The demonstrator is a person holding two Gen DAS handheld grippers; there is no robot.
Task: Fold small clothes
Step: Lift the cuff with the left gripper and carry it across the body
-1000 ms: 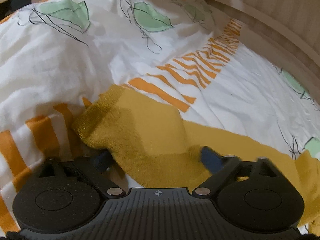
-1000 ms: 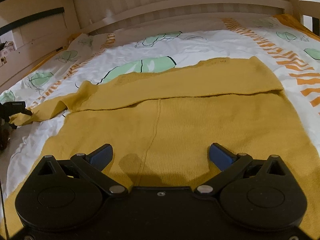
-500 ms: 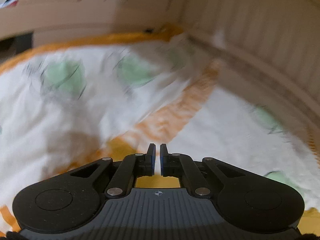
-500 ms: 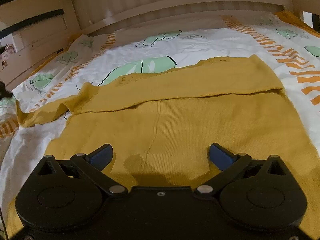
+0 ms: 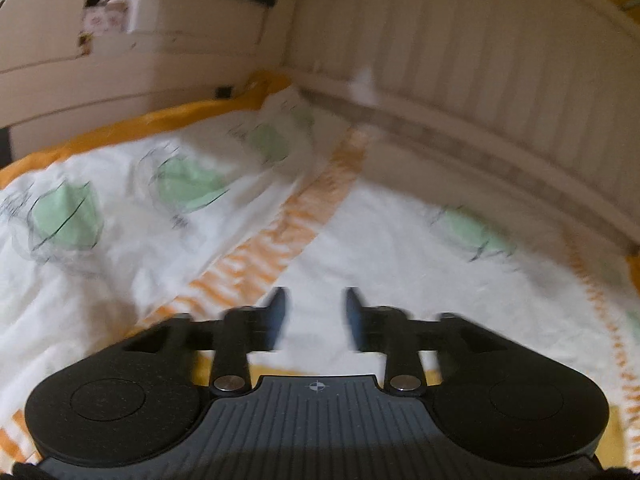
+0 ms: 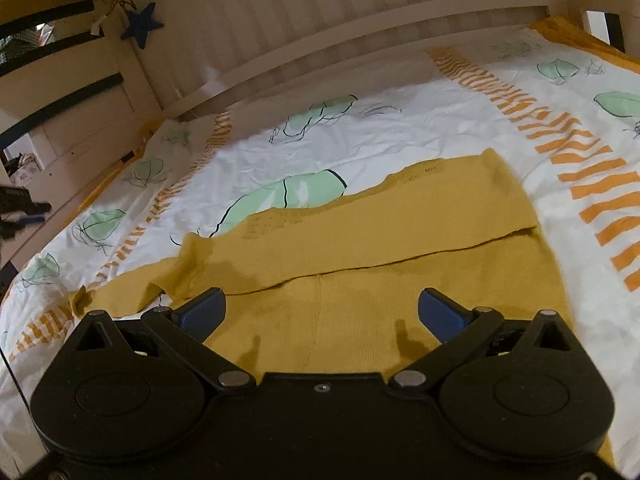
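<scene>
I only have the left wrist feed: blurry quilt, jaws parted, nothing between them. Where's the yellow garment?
Observer: The right wrist view shows the yellow knitted garment spread flat on the quilt, directly under the right gripper.
Operator: Is the right one holding it?
Observer: No. The right gripper's jaws stand wide open above the knit, with nothing pinched.
Operator: Any fold made yet?
Observer: Yes, the far part lies doubled over the body, its edge running across the garment.
Operator: And the sleeve on my side?
Observer: The sleeve trails out to the left of the garment, loose on the quilt. The left gripper has just been opening, with nothing between its jaws.
</scene>
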